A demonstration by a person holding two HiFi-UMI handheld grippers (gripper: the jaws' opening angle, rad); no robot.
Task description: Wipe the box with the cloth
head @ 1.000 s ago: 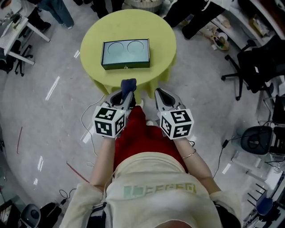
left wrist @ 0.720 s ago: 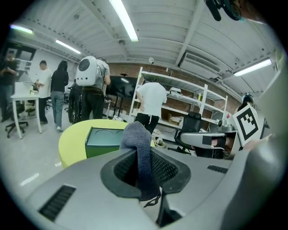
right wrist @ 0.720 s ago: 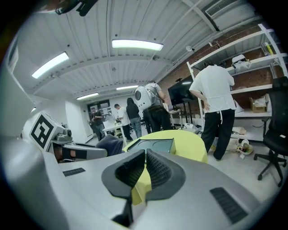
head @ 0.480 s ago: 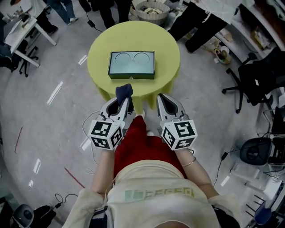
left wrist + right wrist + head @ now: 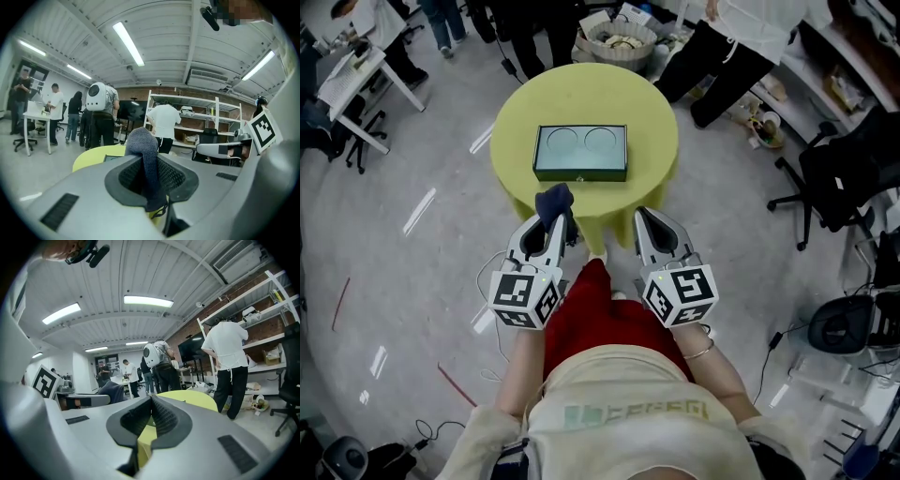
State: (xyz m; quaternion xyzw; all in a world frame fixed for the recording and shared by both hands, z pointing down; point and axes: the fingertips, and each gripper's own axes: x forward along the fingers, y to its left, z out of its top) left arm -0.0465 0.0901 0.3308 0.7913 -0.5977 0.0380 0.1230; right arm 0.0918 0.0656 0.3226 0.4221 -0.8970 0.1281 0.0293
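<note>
A dark green box (image 5: pixel 580 153) with a pale lid showing two circles lies on the round yellow table (image 5: pixel 647 112). My left gripper (image 5: pixel 552 210) is shut on a dark blue cloth (image 5: pixel 553 200), held just short of the table's near edge. In the left gripper view the cloth (image 5: pixel 145 159) stands pinched upright between the jaws, with the table (image 5: pixel 98 153) beyond. My right gripper (image 5: pixel 643 217) hangs beside it, jaws shut with nothing between them, also short of the table. The right gripper view shows the table (image 5: pixel 197 399) ahead.
Several people (image 5: pixel 722 37) stand behind the table, near a basket (image 5: pixel 615 36). A black office chair (image 5: pixel 844 150) is at the right, a white desk (image 5: pixel 356 75) at the far left. Shelving (image 5: pixel 197 122) lines the back wall. Cables lie on the grey floor.
Both grippers and my head have moved forward toward the table, which now sits lower in view. The left gripper still holds the cloth.
</note>
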